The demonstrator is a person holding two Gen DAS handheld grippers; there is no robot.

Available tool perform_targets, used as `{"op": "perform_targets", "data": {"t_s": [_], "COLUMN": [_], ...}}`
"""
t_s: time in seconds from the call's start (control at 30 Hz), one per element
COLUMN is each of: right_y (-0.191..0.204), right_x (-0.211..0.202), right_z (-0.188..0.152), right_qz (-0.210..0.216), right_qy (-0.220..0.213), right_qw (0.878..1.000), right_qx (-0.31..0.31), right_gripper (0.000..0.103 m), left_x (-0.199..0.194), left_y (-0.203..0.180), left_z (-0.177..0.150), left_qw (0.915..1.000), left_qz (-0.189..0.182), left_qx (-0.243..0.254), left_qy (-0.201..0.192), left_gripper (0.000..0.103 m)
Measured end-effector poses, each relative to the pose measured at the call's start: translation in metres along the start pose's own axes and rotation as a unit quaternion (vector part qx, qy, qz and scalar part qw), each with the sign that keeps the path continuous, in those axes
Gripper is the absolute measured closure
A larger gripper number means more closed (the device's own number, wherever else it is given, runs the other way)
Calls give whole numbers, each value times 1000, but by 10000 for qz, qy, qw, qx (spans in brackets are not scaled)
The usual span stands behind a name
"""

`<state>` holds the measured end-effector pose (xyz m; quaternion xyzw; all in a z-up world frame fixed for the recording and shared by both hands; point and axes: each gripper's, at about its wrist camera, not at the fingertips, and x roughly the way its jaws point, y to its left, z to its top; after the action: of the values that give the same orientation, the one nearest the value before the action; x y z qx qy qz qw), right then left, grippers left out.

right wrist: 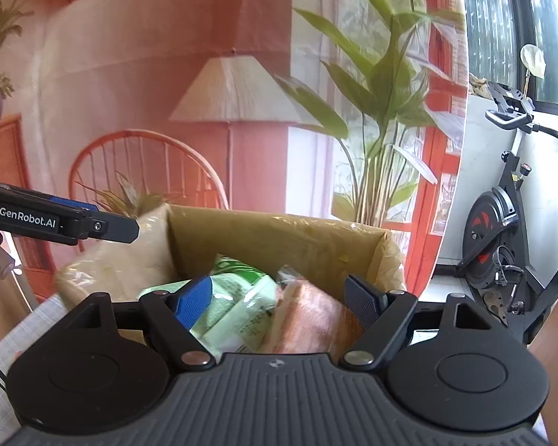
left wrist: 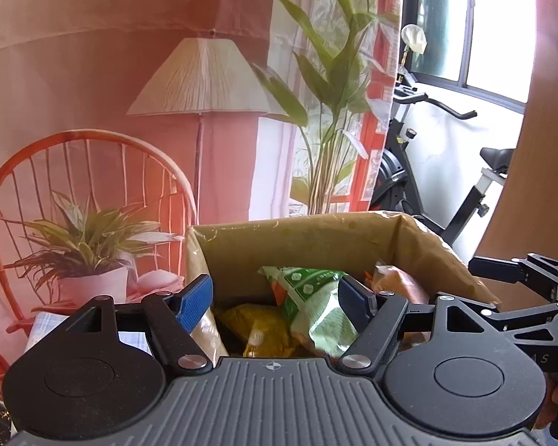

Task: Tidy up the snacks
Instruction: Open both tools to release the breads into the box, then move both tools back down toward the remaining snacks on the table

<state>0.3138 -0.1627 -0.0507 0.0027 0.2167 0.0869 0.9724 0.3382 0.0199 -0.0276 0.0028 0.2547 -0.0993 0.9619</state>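
Observation:
A brown cardboard box (left wrist: 316, 238) lined with clear plastic holds snack bags: a green and white bag (left wrist: 316, 304), a yellow bag (left wrist: 256, 330) and an orange bag (left wrist: 398, 282). My left gripper (left wrist: 277, 303) is open and empty, just above the box's near side. In the right wrist view the same box (right wrist: 279, 238) shows the green bag (right wrist: 234, 304) and an orange-brown bag (right wrist: 312, 319). My right gripper (right wrist: 279, 301) is open and empty over them. The left gripper's fingertips (right wrist: 93, 223) reach in from the left in that view.
An orange wire chair (left wrist: 89, 171) with a potted plant (left wrist: 89, 252) stands behind left. A floor lamp (left wrist: 201, 78) and a tall plant (left wrist: 327, 104) stand behind the box. An exercise bike (right wrist: 502, 238) is on the right by the window.

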Motion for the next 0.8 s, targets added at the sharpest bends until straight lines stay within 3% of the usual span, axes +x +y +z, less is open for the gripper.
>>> {"op": "perform_targets", "data": {"t_s": [0.4, 0.8], "right_y": [14, 23], "right_x": [-53, -61], "right_z": [-34, -83], "right_qz": [100, 166], "right_qy": [-289, -28], "right_qw": [9988, 9984], "right_qx": [370, 533], "right_gripper": [22, 23], "left_x": [-54, -42], "left_y": [17, 36], "left_z": [-43, -114], "left_qw": [9997, 9963], "left_qz": [-138, 43], "left_qx": [-188, -655], "left_qy": [11, 550], "left_gripper": [23, 23]}}
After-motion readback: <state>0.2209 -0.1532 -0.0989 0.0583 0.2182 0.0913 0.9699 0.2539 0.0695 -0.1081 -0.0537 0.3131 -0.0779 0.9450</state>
